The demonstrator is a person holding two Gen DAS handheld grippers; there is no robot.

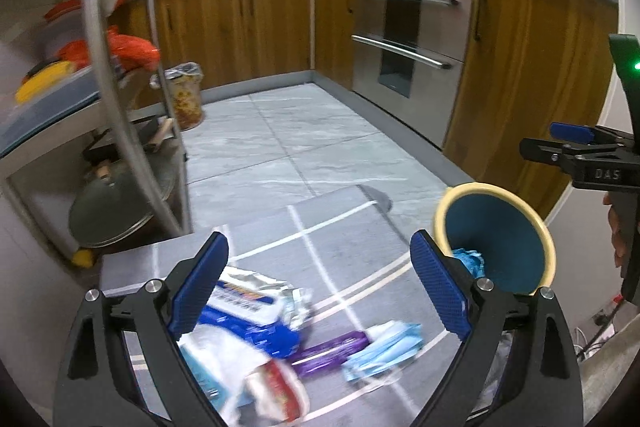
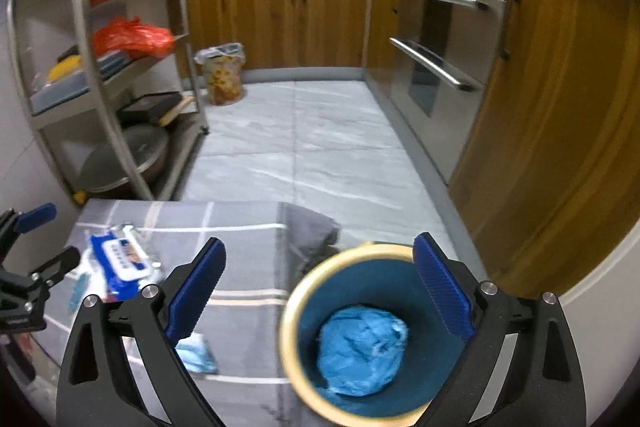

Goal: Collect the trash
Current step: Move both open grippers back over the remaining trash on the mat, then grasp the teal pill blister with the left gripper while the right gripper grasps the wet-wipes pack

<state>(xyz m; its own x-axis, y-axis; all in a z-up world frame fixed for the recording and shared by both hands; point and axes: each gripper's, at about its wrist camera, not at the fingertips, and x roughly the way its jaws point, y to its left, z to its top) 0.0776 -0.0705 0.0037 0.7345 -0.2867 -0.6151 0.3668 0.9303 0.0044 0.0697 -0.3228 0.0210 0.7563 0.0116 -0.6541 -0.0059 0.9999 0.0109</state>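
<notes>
Left tool: jaws spread wide, nothing held, above wrappers on the grey checked surface. Right tool: jaws wide apart, nothing held, over the blue bin. Bin: cream rim, at the surface's right edge, crumpled blue trash inside. Loose on surface: blue-white wipes pack, purple wrapper, light-blue mask

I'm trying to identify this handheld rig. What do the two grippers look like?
Both match: the left gripper and right gripper have black frames with silver bolts, and their fingers carry blue ribbed pads. Seen from the left wrist camera, the right gripper's body is marked "DAS" and a green light glows above it.
</notes>
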